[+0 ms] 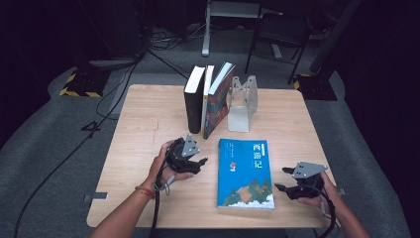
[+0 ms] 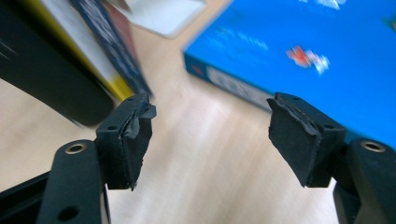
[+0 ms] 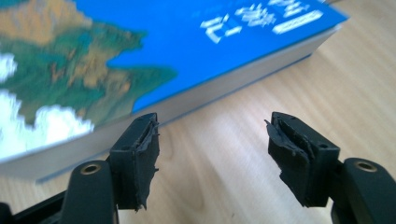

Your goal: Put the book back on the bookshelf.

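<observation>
Your forearms enter from six o'clock, each hand carrying tongs. Left tongs (image 1: pixel 198 161) sit at nine o'clock of the blue book (image 1: pixel 246 172), jaws spread wide, holding nothing. Right tongs (image 1: pixel 283 179) sit at three o'clock of it, also wide and holding nothing, low beside the book's near corner. Blue book lies flat on the bench (image 1: pixel 148 124), long axis running six to twelve. Standing books (image 1: pixel 205 99) and a clear bookend (image 1: pixel 241 101) wait at twelve o'clock. Judgement: right tongs are nearer; in the right gripper view the page edge (image 3: pixel 196 100) lies just ahead.
</observation>
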{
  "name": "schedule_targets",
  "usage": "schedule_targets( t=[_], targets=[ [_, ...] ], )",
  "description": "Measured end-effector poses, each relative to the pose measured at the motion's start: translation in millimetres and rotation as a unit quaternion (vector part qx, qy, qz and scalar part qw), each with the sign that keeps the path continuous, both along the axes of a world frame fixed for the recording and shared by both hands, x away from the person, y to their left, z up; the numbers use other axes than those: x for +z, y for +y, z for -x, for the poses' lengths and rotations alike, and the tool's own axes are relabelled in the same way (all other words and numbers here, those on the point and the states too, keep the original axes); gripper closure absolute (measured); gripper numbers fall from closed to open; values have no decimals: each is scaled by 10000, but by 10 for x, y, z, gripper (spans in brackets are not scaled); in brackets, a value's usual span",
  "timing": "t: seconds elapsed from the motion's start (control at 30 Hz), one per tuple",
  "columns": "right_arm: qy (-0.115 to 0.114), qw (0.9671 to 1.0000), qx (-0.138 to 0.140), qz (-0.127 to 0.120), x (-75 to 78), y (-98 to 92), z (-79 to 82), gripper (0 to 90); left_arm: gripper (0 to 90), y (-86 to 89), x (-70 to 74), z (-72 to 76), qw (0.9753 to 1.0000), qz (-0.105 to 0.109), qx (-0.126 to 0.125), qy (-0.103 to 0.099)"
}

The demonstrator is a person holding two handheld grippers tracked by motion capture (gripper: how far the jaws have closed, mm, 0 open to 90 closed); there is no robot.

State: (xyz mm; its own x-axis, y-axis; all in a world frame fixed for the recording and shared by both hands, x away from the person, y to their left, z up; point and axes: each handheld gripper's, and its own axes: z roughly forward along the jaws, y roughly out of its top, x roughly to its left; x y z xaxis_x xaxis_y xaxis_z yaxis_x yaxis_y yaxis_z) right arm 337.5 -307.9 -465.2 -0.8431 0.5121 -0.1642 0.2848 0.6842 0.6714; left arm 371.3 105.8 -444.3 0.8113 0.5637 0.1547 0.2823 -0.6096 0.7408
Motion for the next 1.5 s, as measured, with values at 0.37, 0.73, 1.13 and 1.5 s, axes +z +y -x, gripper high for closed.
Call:
schedule_targets(
  t=[0.37,0.73,1.13,1.5],
  targets=[
    [278,9985,459,66,-70,39,125,280,251,30,-379,232,9978,-157,-339,547],
    [433,9959,781,143,-110,96,192,268,242,72,-493,365,9957,-98,-515,761],
    [415,9960,789,-23,-102,78,194,271,218,182,-596,409,9938,127,-604,922],
    [203,9961,800,-312,-21,152,230,254,217,189,-597,412,9938,127,-615,918]
  ],
)
